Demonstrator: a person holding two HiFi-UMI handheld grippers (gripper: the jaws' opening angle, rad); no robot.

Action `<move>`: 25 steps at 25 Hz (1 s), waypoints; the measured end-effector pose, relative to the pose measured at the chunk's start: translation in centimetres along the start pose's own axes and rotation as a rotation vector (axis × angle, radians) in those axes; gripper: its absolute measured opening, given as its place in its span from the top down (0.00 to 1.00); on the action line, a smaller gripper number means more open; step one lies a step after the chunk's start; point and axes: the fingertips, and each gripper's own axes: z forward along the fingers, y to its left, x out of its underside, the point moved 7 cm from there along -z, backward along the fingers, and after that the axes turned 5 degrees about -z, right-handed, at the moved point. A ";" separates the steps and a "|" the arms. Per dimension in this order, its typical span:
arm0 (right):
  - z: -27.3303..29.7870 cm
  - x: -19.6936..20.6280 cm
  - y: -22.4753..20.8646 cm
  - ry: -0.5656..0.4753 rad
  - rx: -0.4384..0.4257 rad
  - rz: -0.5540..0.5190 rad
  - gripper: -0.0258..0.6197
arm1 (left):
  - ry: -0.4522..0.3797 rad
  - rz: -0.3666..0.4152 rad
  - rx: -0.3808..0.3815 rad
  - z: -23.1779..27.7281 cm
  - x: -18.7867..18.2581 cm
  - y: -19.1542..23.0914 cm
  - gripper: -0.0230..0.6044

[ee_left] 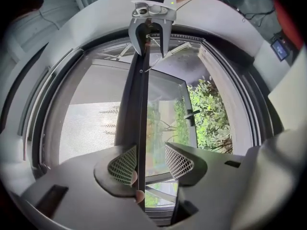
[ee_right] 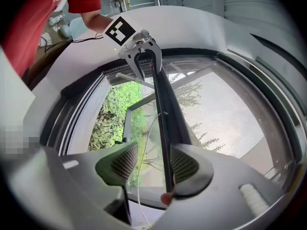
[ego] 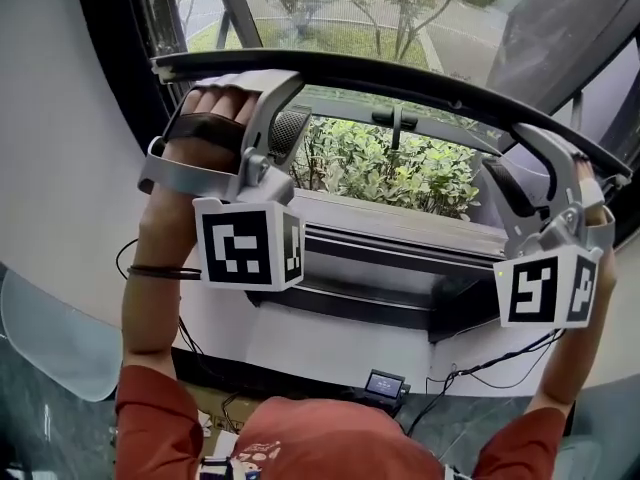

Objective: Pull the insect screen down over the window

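The insect screen's dark bottom bar (ego: 400, 76) arcs across the window, with grey mesh (ego: 560, 28) above it. My left gripper (ego: 283, 108) hooks over the bar's left end and my right gripper (ego: 520, 163) over its right end. In the left gripper view the bar (ee_left: 134, 104) runs between the jaws of the left gripper (ee_left: 149, 159). It rests against the left pad (ee_left: 123, 164), with a gap to the other. In the right gripper view the bar (ee_right: 165, 114) lies against the right pad (ee_right: 184, 166) of the right gripper (ee_right: 154, 163); the left pad stands clear.
Below the bar the window opening shows green bushes (ego: 400, 168) and a dark handle (ego: 397, 118). A grey sill (ego: 400, 228) runs under it. A small device with a screen (ego: 385, 383) and cables (ego: 480, 368) lie by the wall. A thin white cord (ee_right: 144, 143) hangs beside the bar.
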 end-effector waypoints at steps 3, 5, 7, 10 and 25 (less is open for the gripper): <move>-0.1 0.2 1.1 -0.006 -0.042 0.028 0.61 | -0.004 -0.001 0.039 -0.2 -0.1 -1.1 0.67; -0.2 0.2 1.5 -0.010 -0.071 0.049 0.60 | -0.012 -0.009 0.072 -0.4 0.0 -1.5 0.67; -0.2 0.1 1.8 -0.017 -0.099 0.074 0.60 | -0.023 -0.022 0.105 -0.6 0.2 -1.9 0.67; -0.3 -0.1 2.3 -0.026 -0.136 0.106 0.60 | -0.033 -0.037 0.137 -0.9 0.5 -2.4 0.67; -0.1 0.4 6.8 -0.019 -0.225 0.146 0.57 | -0.022 -0.064 0.226 -1.5 0.6 -6.7 0.67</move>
